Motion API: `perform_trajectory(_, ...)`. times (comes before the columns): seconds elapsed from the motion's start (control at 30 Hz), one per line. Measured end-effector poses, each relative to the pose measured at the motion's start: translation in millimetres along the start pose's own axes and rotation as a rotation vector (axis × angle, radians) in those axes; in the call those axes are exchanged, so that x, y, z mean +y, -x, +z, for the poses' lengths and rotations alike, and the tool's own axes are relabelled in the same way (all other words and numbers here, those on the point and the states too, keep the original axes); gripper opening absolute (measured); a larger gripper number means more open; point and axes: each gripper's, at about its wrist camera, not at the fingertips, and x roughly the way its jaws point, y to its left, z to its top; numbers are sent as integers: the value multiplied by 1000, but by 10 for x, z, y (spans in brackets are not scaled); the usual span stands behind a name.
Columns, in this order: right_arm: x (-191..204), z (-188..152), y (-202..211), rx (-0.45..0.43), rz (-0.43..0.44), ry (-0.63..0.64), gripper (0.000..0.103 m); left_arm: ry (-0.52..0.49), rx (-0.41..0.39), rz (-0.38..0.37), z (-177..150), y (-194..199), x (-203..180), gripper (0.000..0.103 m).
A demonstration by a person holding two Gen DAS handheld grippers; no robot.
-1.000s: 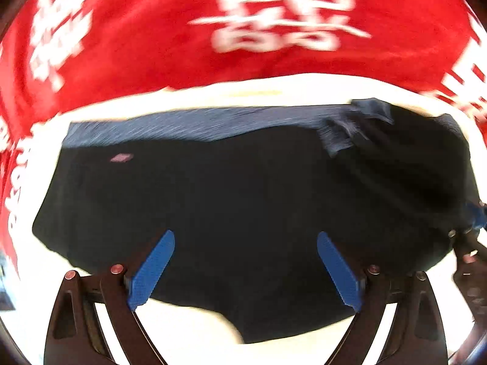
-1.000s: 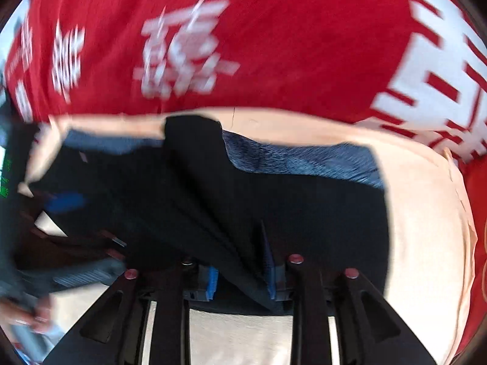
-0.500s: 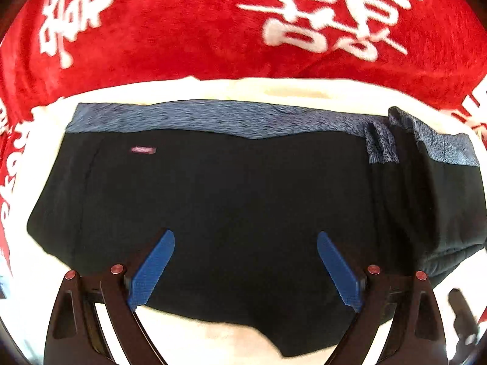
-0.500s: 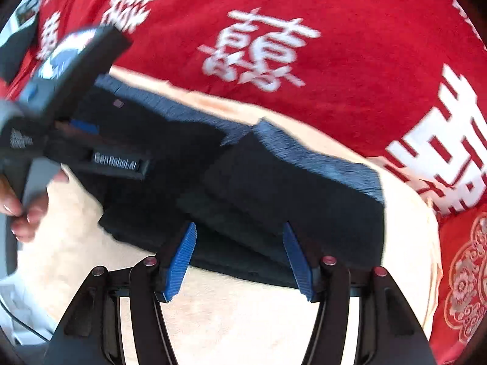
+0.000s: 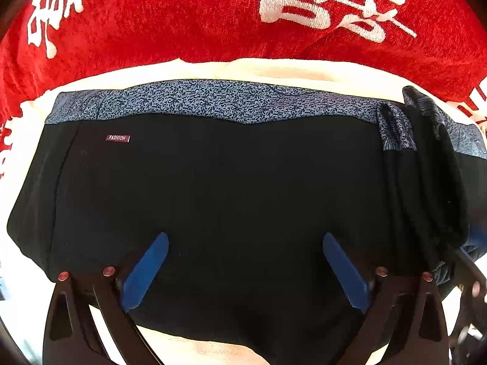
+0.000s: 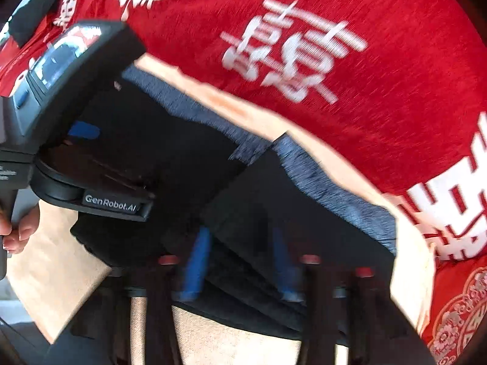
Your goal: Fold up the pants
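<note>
A red cloth (image 5: 182, 24) printed with large white characters covers the far surface in both views; nothing else of the room shows clearly. On it lies one cream cloth (image 5: 274, 70), and on that one pair of black pants (image 5: 228, 188) with a speckled blue-grey waistband (image 5: 228, 100) along the far edge. A small label reading FASHION (image 5: 117, 138) sits near the pants' left side. At the right end one part is folded over the rest, making a thicker layered stack (image 6: 289, 206).

Two grippers are present. The left gripper (image 5: 245, 267) hangs over the middle of the pants, its two blue pads (image 5: 146, 270) spread wide and opening, gripping nothing. A hand (image 6: 18, 231) holds its handle in the right wrist view. The right gripper (image 6: 240, 258), blurred, is closing at the near edge of the folded stack; dark cloth lies between its blue pads (image 6: 196, 261), though a firm pinch cannot be told.
</note>
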Motion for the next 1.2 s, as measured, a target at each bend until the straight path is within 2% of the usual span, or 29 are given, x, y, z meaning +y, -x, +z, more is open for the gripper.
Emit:
perform_trajectory(0.07, -41, 15, 54, -2, 26, -14, 12, 8, 2, -1, -10, 5, -3, 102)
perform_trajectory(0.17, -137, 5, 246, -25, 112, -74, 11, 7, 8, -5, -5, -14, 20, 102)
perform_trajectory(0.3, 77, -137, 120, 40, 130, -22, 11, 6, -6, -10, 15, -79, 76, 102)
perform_trajectory(0.37, 205, -224, 8, 55, 110, 1, 12, 10, -6, -5, 10, -68, 95, 102)
perform_trajectory(0.47, 250, -225, 62, 37, 81, 5, 16, 25, -12, 16, 4, 50, 138, 102)
perform_trajectory(0.57, 161, -259, 256, 14, 190, -31, 32, 14, -39, 4, 46, 256, 140, 102)
perform_trajectory(0.63, -17, -328, 457, -30, 219, -95, 33, -10, -67, -6, 94, 411, 83, 102)
perform_trajectory(0.7, -404, -415, 593, -50, 205, -249, 33, -51, -105, -38, 180, 612, -79, 102)
perform_trajectory(0.77, -862, -509, 584, -35, 207, -434, 32, -83, -120, -75, 256, 725, -253, 102)
perform_trajectory(0.8, -1193, -592, 517, -17, 212, -562, 27, -100, -124, -105, 306, 772, -397, 102)
perform_trajectory(0.83, -1363, -617, 474, -5, 207, -614, 19, -108, -126, -125, 332, 801, -501, 102)
perform_trajectory(0.9, -1740, -727, 387, -3, 197, -724, 19, -124, -129, -164, 409, 802, -768, 102)
perform_trajectory(0.97, -1947, -744, 259, 6, 203, -754, 19, -138, -117, -193, 506, 723, -1065, 102)
perform_trajectory(1.03, -2011, -731, 140, 11, 237, -759, 19, -146, -108, -178, 569, 524, -1199, 102)
perform_trajectory(1.1, -1974, -788, -59, 59, 259, -761, 18, -157, -76, -109, 523, 317, -1288, 102)
perform_trajectory(1.13, -1940, -841, -102, 65, 274, -779, 18, -154, -21, -62, 462, 140, -1266, 102)
perform_trajectory(1.17, -1901, -893, -106, 52, 290, -799, 18, -136, 15, -66, 408, 47, -1211, 103)
perform_trajectory(1.2, -1856, -936, -84, 39, 297, -810, 18, -88, 19, -111, 353, 19, -1109, 103)
